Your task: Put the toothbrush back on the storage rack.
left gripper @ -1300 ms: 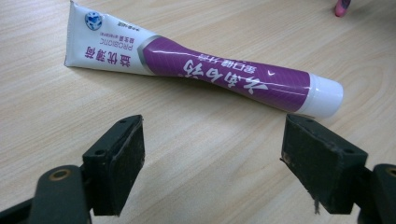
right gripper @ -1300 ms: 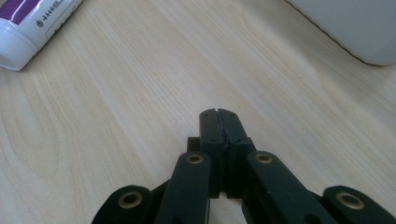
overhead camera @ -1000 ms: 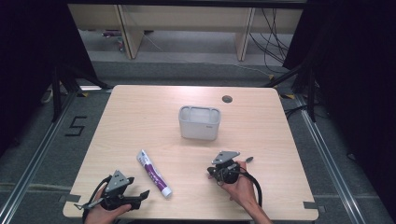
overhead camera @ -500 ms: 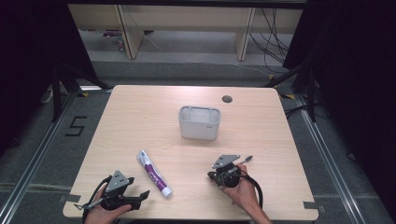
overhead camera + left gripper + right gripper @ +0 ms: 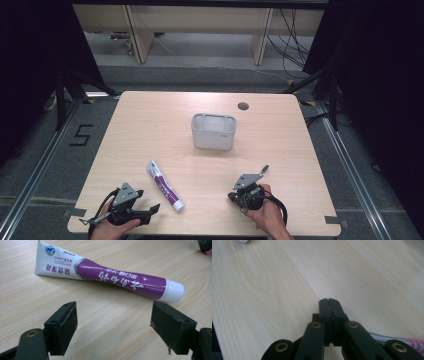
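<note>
1. Jaws of my left gripper [image 5: 113, 327] stand spread wide with nothing between them, low over the wood at the near left corner of the table [image 5: 150, 130].
2. Just beyond those jaws lies the toothpaste tube [image 5: 107, 277], flat on the table, purple and white, its white cap toward my right side and its crimped end pointing away toward the far left. Nothing lies between the jaws and the tube.
3. My right gripper [image 5: 329, 305] has its jaws pressed together on nothing, over bare wood near the front right.
4. Well apart from the tube, toward the middle of the table, stands a grey container [image 5: 213, 131], open at the top.
5. Farther back, near the far edge, is a round cable hole [image 5: 243, 106].
</note>
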A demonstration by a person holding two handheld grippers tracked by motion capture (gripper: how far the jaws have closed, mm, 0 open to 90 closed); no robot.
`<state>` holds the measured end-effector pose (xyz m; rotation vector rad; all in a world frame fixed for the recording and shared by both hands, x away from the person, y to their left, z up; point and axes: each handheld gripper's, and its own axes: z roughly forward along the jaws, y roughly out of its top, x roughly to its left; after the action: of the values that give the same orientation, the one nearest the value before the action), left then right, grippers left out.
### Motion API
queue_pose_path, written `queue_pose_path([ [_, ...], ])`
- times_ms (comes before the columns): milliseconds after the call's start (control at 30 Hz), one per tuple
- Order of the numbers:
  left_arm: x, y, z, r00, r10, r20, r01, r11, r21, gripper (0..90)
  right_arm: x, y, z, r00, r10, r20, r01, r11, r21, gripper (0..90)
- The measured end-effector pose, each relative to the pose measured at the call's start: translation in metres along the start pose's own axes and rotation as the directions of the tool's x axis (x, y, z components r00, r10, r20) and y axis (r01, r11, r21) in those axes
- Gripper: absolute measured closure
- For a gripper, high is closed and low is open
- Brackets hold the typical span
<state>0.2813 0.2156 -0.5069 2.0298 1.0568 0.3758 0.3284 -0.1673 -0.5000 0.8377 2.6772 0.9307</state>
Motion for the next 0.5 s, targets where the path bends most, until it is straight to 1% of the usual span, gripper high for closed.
queue_pose_path([
  [33,0.0,0.0,0.0,1.0,-0.001,0.0,0.001,1.0,-0.002,21.1,0.001,-0.003,-0.004,0.9998,-0.013,-0.014,0.013,1.0,0.015,90.0],
  [67,0.0,0.0,0.0,1.0,-0.004,-0.004,0.004,1.0,-0.005,21.1,0.002,-0.005,-0.006,0.9999,-0.012,-0.009,0.012,1.0,0.018,90.0],
  [100,0.0,0.0,0.0,1.0,-0.006,-0.005,0.006,1.0,-0.007,21.1,0.003,-0.007,-0.008,1.0,-0.002,-0.007,0.002,1.0,0.023,90.0],
  [133,0.0,0.0,0.0,1.0,-0.004,0.001,0.004,1.0,-0.002,21.1,0.003,-0.01,-0.009,1.0,-0.001,-0.006,0.001,1.0,0.013,90.0],
  [167,0.0,0.0,0.0,1.0,0.0,0.002,0.0,1.0,0.002,21.1,0.003,-0.012,-0.012,0.9999,-0.004,-0.015,0.004,1.0,0.016,90.0],
  [200,0.0,0.0,0.0,1.0,0.0,0.002,0.0,1.0,0.002,21.1,0.003,-0.012,-0.012,0.9999,-0.004,-0.015,0.004,1.0,0.016,90.0],
  [267,0.0,0.0,0.0,1.0,-0.001,0.0,0.001,1.0,-0.004,21.1,0.003,-0.02,-0.019,1.0,0.003,-0.005,-0.003,1.0,0.024,90.0],
  [300,0.0,0.0,0.0,1.0,0.002,0.002,-0.002,1.0,0.0,21.1,0.004,-0.022,-0.021,0.9999,0.013,-0.002,-0.013,1.0,0.016,90.0],
  [333,0.0,0.0,0.0,1.0,0.001,0.002,-0.001,1.0,0.0,21.1,0.004,-0.025,-0.024,0.9999,0.011,0.005,-0.011,1.0,0.014,90.0],
  [367,0.0,0.0,0.0,1.0,0.0,0.0,0.0,1.0,-0.002,21.1,0.003,-0.028,-0.025,1.0,0.004,0.001,-0.004,1.0,0.012,90.0],
  [400,-0.001,0.0,0.001,0.9999,-0.012,0.0,0.012,0.9999,-0.011,21.1,0.002,-0.03,-0.028,1.0,0.008,-0.006,-0.008,1.0,0.018,90.0],
  [467,0.0,0.0,0.0,0.9999,-0.006,-0.008,0.006,0.9999,-0.008,21.1,0.003,-0.035,-0.032,0.9997,0.02,0.015,-0.02,1.0,0.013,90.0],
  [500,0.0,0.0,0.0,1.0,-0.002,0.001,0.002,1.0,-0.002,21.1,0.002,-0.037,-0.035,0.9997,0.019,0.015,-0.019,1.0,0.014,90.0],
])
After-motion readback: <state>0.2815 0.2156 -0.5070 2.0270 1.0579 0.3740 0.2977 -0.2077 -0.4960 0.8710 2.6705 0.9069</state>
